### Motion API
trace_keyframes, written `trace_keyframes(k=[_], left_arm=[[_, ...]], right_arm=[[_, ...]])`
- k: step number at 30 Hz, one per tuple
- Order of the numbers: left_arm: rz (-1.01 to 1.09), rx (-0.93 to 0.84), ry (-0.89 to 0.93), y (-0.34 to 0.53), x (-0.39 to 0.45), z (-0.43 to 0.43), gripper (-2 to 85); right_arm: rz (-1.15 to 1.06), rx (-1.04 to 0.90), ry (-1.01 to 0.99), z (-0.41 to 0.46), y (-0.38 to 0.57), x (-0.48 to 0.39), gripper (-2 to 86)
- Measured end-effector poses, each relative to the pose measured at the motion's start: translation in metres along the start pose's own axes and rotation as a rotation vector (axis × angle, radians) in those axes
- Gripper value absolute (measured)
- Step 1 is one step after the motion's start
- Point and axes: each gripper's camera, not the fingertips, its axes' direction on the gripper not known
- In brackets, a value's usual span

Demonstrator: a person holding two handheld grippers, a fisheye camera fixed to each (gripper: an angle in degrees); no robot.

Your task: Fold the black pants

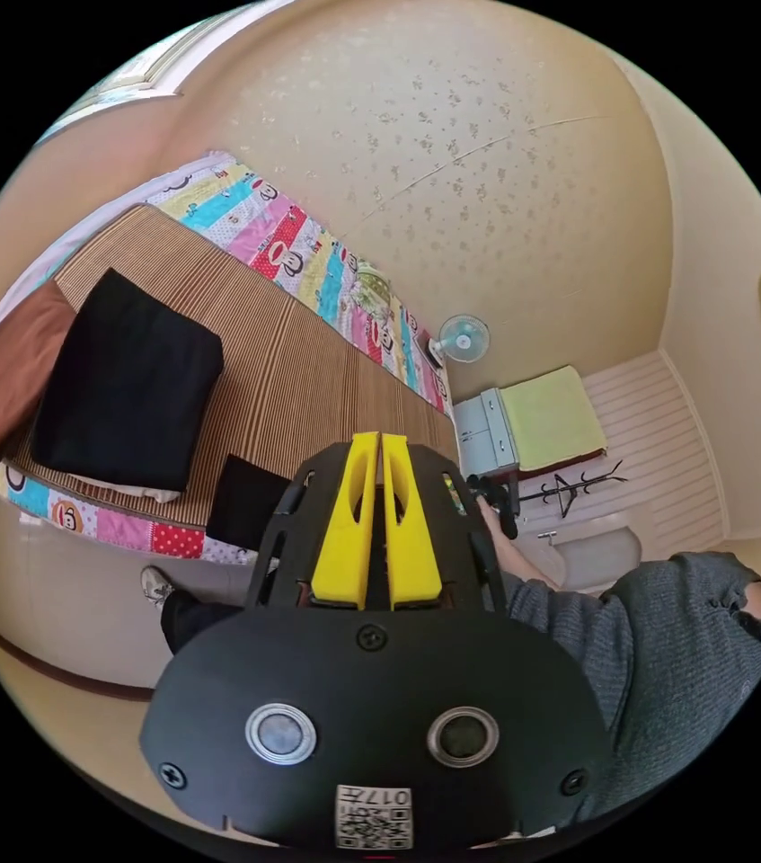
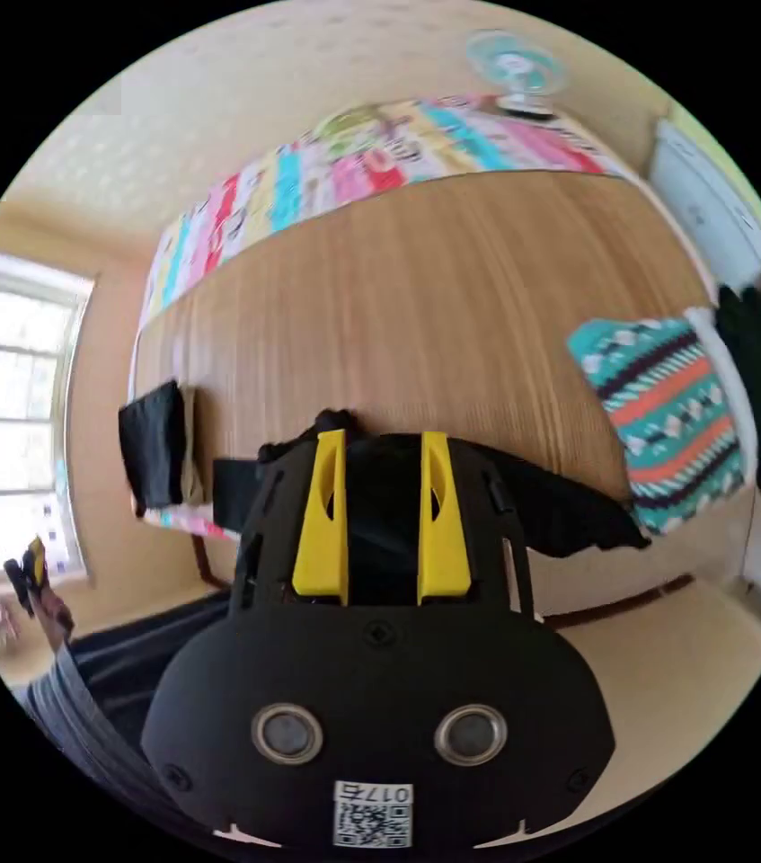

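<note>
Two grippers were in view: the left gripper [image 1: 378,445], its fingers [image 1: 346,521] together, and the right gripper [image 2: 383,445]. One bed [image 1: 308,378] lay beyond the left fingers, with one brown pillow [image 1: 12,369] and two black folded garments [image 1: 124,382] on it. One fan [image 1: 464,339], one cabinet [image 1: 483,431] and one coat stand [image 1: 569,490] stood further off. Beyond the right fingers lay one patterned cushion [image 2: 668,409] and one window [image 2: 3,431].

Right gripper [image 2: 383,449] body hides middle of black pants [image 2: 569,521], so grip can't be told; left gripper [image 2: 32,564] tiny, person's sleeve [image 1: 668,647] cut by frame edge.
</note>
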Motion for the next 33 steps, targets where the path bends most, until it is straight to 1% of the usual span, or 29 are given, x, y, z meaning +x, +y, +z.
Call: trace_keyframes(k=[1, 2, 3, 5, 6, 7, 8, 9, 10, 11, 12, 15, 17, 18, 19, 20, 21, 23, 24, 25, 26, 27, 29, 30, 31, 32, 33], left_arm=[[-0.01, -0.018, -0.012, 0.005, 0.004, 0.006, -1.0], [-0.015, -0.022, -0.019, 0.008, 0.006, 0.008, -1.0], [-0.028, -0.02, -0.032, 0.013, 0.01, 0.011, -1.0], [-0.055, -0.006, -0.047, 0.022, 0.016, 0.013, -1.0], [-0.073, 0.004, -0.053, 0.029, 0.02, 0.014, -1.0], [-0.094, 0.017, -0.06, 0.035, 0.025, 0.016, -1.0], [-0.104, 0.022, -0.064, 0.039, 0.027, 0.018, -1.0], [-0.121, 0.029, -0.07, 0.045, 0.031, 0.022, -0.9], [-0.136, 0.031, -0.075, 0.051, 0.036, 0.027, -0.9], [-0.144, 0.031, -0.077, 0.054, 0.038, 0.03, -0.8], [-0.154, 0.034, -0.083, 0.059, 0.044, 0.035, -0.7], [-0.153, 0.035, -0.109, 0.071, 0.061, 0.047, 0.4], [-0.149, 0.011, -0.14, 0.075, 0.069, 0.059, 2.6], [-0.153, -0.015, -0.155, 0.077, 0.072, 0.069, 4.3], [-0.157, -0.042, -0.153, 0.077, 0.075, 0.081, 6.0], [-0.157, -0.056, -0.145, 0.076, 0.076, 0.087, 6.8], [-0.152, -0.084, -0.114, 0.074, 0.079, 0.101, 8.3], [-0.132, -0.117, -0.068, 0.069, 0.087, 0.121, 9.8], [-0.109, -0.133, -0.056, 0.065, 0.095, 0.134, 10.0], [-0.08, -0.147, -0.062, 0.062, 0.105, 0.145, 10.5], [-0.063, -0.154, -0.072, 0.061, 0.11, 0.151, 10.7], [-0.029, -0.168, -0.098, 0.058, 0.12, 0.161, 11.8], [0.031, -0.186, -0.139, 0.056, 0.135, 0.176, 13.4], [0.08, -0.187, -0.163, 0.056, 0.144, 0.184, 14.1], [0.12, -0.181, -0.182, 0.057, 0.15, 0.19, 14.5], [0.134, -0.173, -0.187, 0.057, 0.153, 0.192, 14.6], [0.153, -0.15, -0.184, 0.057, 0.156, 0.195, 14.8]], right_arm=[[-0.162, -0.126, 0.014, 0.036, -0.018, -0.046, 14.3], [-0.301, -0.211, 0.054, 0.069, -0.028, -0.091, 15.4], [-0.368, -0.248, 0.074, 0.084, -0.03, -0.111, 15.8], [-0.582, -0.394, 0.146, 0.14, -0.03, -0.177, 16.8], [-0.632, -0.43, 0.168, 0.154, -0.027, -0.19, 17.0], [-0.706, -0.498, 0.241, 0.181, -0.021, -0.211, 16.7], [-0.739, -0.559, 0.358, 0.208, -0.015, -0.221, 15.6], [-0.742, -0.588, 0.419, 0.221, -0.011, -0.223, 14.6], [-0.739, -0.621, 0.533, 0.242, -0.005, -0.221, 12.0], [-0.757, -0.634, 0.563, 0.252, 0.002, -0.216, 8.8], [-0.76, -0.631, 0.538, 0.251, 0.004, -0.215, 8.2], [-0.695, -0.496, 0.408, 0.205, 0.011, -0.201, 6.3], [-0.717, -0.303, 0.352, 0.126, 0.036, -0.184, 5.4], [-0.725, -0.253, 0.349, 0.104, 0.045, -0.178, 5.1], [-0.733, -0.159, 0.328, 0.06, 0.064, -0.163, 4.8], [-0.725, -0.07, 0.289, 0.018, 0.083, -0.146, 4.7], [-0.719, -0.028, 0.27, -0.003, 0.093, -0.136, 4.7], [-0.743, 0.13, 0.213, -0.074, 0.137, -0.11, 5.1], [-0.754, 0.171, 0.207, -0.089, 0.149, -0.106, 5.2], [-0.773, 0.254, 0.195, -0.117, 0.172, -0.101, 5.4], [-0.794, 0.337, 0.184, -0.144, 0.194, -0.099, 5.5], [-0.806, 0.377, 0.181, -0.156, 0.205, -0.099, 5.5], [-0.886, 0.551, 0.232, -0.198, 0.249, -0.108, 5.6], [-0.91, 0.594, 0.251, -0.207, 0.26, -0.111, 5.6], [-0.959, 0.679, 0.279, -0.226, 0.282, -0.118, 5.6], [-1.002, 0.759, 0.29, -0.243, 0.303, -0.123, 5.6], [-1.018, 0.796, 0.288, -0.252, 0.312, -0.126, 5.6]])
